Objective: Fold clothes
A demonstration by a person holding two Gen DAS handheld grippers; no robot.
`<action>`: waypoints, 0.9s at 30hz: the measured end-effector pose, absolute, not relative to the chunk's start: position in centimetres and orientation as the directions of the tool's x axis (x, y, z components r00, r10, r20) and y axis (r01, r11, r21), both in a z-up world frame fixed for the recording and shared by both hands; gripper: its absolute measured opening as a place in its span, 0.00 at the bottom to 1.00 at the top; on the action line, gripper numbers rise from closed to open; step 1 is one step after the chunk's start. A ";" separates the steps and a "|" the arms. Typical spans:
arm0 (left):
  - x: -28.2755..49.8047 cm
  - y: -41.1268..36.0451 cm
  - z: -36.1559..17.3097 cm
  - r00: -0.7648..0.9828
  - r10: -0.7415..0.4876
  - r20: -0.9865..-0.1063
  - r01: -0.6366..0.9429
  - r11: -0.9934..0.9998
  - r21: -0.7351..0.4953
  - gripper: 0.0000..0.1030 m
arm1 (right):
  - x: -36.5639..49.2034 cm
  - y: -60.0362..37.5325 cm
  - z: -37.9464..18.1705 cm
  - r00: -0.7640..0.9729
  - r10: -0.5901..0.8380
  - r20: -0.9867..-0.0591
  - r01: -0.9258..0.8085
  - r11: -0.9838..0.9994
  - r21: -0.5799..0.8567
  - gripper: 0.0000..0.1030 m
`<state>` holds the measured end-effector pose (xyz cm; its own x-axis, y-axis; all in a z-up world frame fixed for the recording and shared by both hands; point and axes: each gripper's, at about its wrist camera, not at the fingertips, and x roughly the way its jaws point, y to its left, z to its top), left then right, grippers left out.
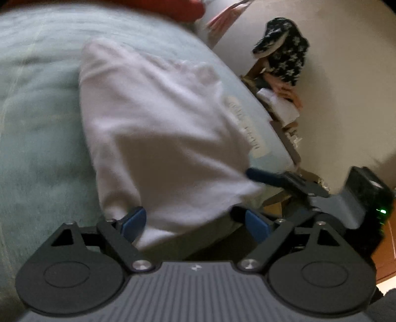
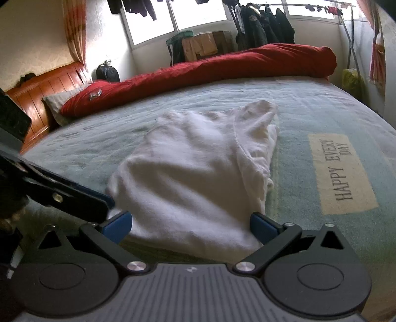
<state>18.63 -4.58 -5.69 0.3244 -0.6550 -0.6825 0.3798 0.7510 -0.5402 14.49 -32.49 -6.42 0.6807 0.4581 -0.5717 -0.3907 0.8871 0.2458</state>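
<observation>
The white garment [image 2: 198, 168] lies rumpled on the pale green bedspread [image 2: 321, 106], its near hem between the spread jaws of both grippers. Left gripper [image 1: 195, 223] and right gripper [image 2: 191, 224] are released, gripping nothing.

Red duvet [image 2: 222, 62] along bed [image 2: 309, 111], wooden headboard [image 2: 49, 86], hanging clothes [image 2: 262, 22]

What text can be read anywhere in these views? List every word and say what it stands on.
"HAPPY EVERY DAY": dark letters on a cream patch of the light blue bed cover, right of the white garment.
The same patch in the left wrist view: too blurred to read.
Small emblem on the red duvet: too small to read.
</observation>
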 end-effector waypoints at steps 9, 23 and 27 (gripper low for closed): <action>20.3 -2.9 0.3 0.488 -0.652 -0.580 0.424 0.758 -0.496 0.85 | 14.0 -32.8 -3.3 0.731 0.478 -0.487 -0.455 0.873 0.173 1.00; 29.2 -3.3 -4.8 0.501 -0.602 -0.622 0.328 0.797 -0.507 0.86 | 20.6 -32.5 -6.0 0.686 0.526 -0.502 -0.470 0.848 0.245 1.00; 30.0 -3.2 -2.5 0.524 -0.647 -0.554 0.383 0.760 -0.525 0.86 | 21.9 -32.3 -3.5 0.720 0.527 -0.451 -0.489 0.847 0.209 1.00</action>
<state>30.03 -3.15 -2.53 0.5239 -0.6472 -0.5537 0.3832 0.7597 -0.5254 21.94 -32.29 -3.47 0.7199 0.5272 -0.4514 -0.4890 0.8468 0.2091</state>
